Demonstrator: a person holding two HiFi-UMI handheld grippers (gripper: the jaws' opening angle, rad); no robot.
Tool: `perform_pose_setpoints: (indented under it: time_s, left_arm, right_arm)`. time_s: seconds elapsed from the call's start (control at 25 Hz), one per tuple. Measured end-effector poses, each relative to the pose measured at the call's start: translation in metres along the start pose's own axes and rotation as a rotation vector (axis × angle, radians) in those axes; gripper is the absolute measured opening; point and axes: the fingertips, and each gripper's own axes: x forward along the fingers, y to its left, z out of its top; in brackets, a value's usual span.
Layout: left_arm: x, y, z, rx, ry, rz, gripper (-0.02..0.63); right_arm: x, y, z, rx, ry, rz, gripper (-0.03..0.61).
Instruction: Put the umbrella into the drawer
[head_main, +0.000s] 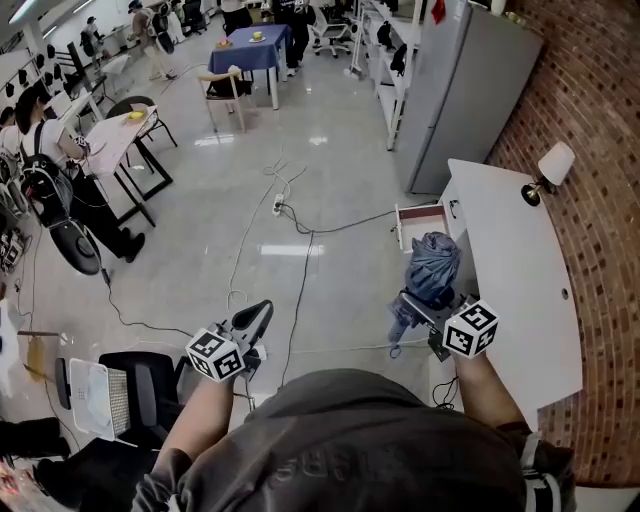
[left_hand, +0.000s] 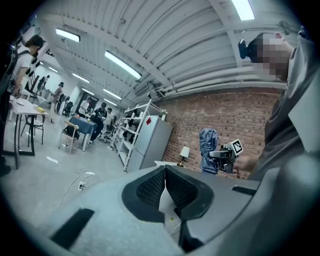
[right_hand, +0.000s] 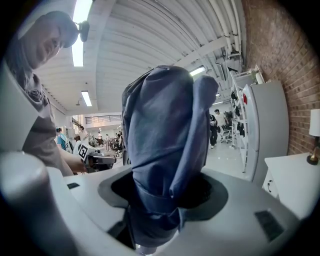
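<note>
Umbrella (head_main: 433, 265), one, in right claw (head_main: 412, 310); drawer (head_main: 420, 224), one; left claw (head_main: 262, 312) empty

On your right claw (right_hand: 165, 197), the jaws' inner faces vanish under the umbrella (right_hand: 165, 125) cloth, and its lower end runs off the right gripper view's bottom edge. In your head view the umbrella covers the drawer (head_main: 418, 222) partly, and your arm hides the table's (head_main: 525, 270) near corner.
</note>
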Motion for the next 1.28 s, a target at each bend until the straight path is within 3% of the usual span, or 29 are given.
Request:
perform_pose_setpoints:
  time_s: [0.16,0.44,0.68,1.0,1.28]
  left_arm:
    - [0.016,-0.018,0.003,0.005,-0.016,-0.018,0.006]
    - [0.081,-0.08,-0.005,0.002,-0.028,-0.039,0.006]
    - [0.104,-0.094,-0.011,0.007,-0.009,-0.041,0.006]
    - [0.132,-0.055,-0.005,0.001,0.017,-0.047,0.006]
    - [0.189,0.036,0.012,-0.023,0.009,-0.105,0.006]
  right_arm:
    - [-0.013,0.0,0.007,-0.026,0.005,0.013,0.261]
    - [-0.063,-0.043,0.012,-0.063,0.018,0.043,0.261]
    - [-0.075,-0.064,0.007,-0.057,0.005,0.055,0.261]
    - [-0.041,-0.089,0.008,-0.037,0.006,0.06,0.262]
    - [0.042,-0.129,0.025,-0.037,0.022,0.032,0.261]
